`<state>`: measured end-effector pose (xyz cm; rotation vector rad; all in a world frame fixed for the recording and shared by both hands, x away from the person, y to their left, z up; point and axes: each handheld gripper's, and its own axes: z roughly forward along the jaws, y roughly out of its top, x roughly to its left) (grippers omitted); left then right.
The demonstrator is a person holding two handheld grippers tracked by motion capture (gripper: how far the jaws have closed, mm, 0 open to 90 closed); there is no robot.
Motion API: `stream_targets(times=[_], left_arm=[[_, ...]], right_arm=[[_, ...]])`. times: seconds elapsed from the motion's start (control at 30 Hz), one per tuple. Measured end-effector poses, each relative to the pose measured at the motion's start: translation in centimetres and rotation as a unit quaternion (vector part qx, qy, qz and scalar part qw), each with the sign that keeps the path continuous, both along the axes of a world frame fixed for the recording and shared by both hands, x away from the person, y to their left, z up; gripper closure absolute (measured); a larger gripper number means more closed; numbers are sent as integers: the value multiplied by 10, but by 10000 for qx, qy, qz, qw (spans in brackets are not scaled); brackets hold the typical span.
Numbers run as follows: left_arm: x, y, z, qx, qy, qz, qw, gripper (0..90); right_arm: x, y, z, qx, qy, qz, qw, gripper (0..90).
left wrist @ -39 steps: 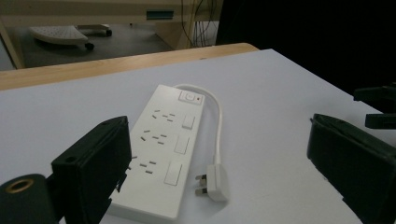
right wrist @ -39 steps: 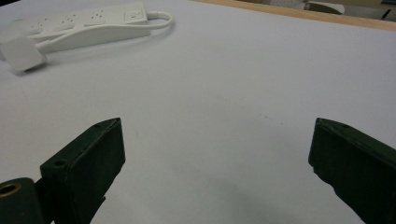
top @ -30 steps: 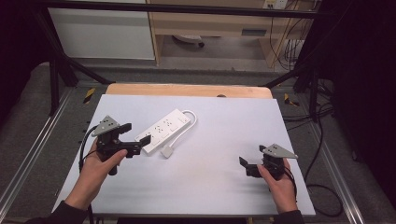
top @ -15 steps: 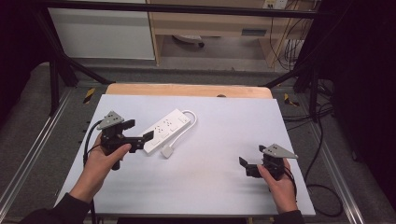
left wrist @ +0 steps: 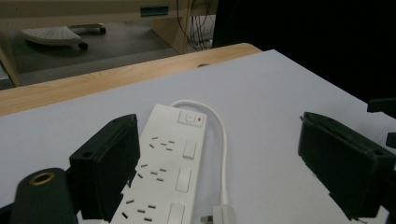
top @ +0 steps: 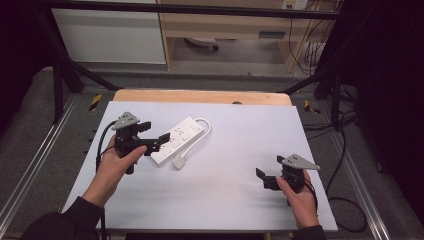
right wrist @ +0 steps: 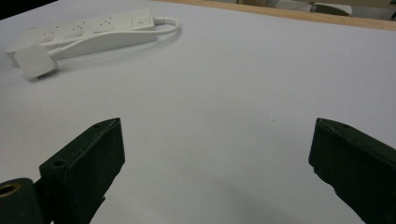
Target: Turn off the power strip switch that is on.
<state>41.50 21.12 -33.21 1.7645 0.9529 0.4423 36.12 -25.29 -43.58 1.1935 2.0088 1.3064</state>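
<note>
A white power strip (top: 181,137) lies on the pale table sheet (top: 230,200), left of centre. Its cable loops back to a plug (top: 179,162) at its near end. My left gripper (top: 155,132) is at the strip's left end, open; its jaws have just been closing a little. In the left gripper view the strip (left wrist: 173,173) reaches between the jaws, close to the left pad (left wrist: 109,170) and far from the other, with neither pressing on it. My right gripper (top: 265,178) stands open over bare sheet at the front right. In the right gripper view its jaws (right wrist: 217,140) hold nothing, and the strip (right wrist: 88,31) lies far off.
A wooden table edge (top: 200,96) runs along the back of the sheet. Beyond it is a floor with a wheeled base (top: 200,42), cabinets and hanging cables. Metal frame rails (top: 30,165) flank the table on both sides.
The left hand has carried its gripper away from the front edge and rightward, up to the strip's left end. The right hand has stayed put.
</note>
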Motion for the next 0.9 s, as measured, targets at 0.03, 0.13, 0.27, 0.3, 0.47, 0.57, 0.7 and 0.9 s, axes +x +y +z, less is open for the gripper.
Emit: stream_targets(times=[0.03, 0.13, 0.27, 0.3, 0.47, 0.57, 0.7, 0.9], left_arm=[[2, -1, 0, -9, -6, 4, 10000, 142], [6, -5, 1, -13, -35, -13, 10000, 156], [9, -7, 0, -14, 26, -15, 10000, 195], [9, -8, -1, 21, 35, -4, 10000, 213], [14, -9, -3, 89, 80, 87, 9999, 277], [17, -10, -4, 139, 55, 137, 9998, 308], [21, -10, -8, 188, 54, 195, 9996, 380], [28, -11, -12, 102, 96, 276, 9995, 463]], right_arm=[[0, 0, 0, -16, -12, 4, 10000, 40], [0, 0, 0, -15, -13, 20, 10000, 41], [-1, 1, 0, -38, -22, 34, 10000, 42], [-1, 1, 1, -38, -35, 39, 10000, 42], [-2, 3, 1, -53, -21, 64, 10000, 43], [-2, 4, 1, -74, -24, 71, 9999, 43], [-2, 4, 0, -118, -21, 79, 9999, 44], [-2, 5, 0, -154, -22, 113, 9998, 45]])
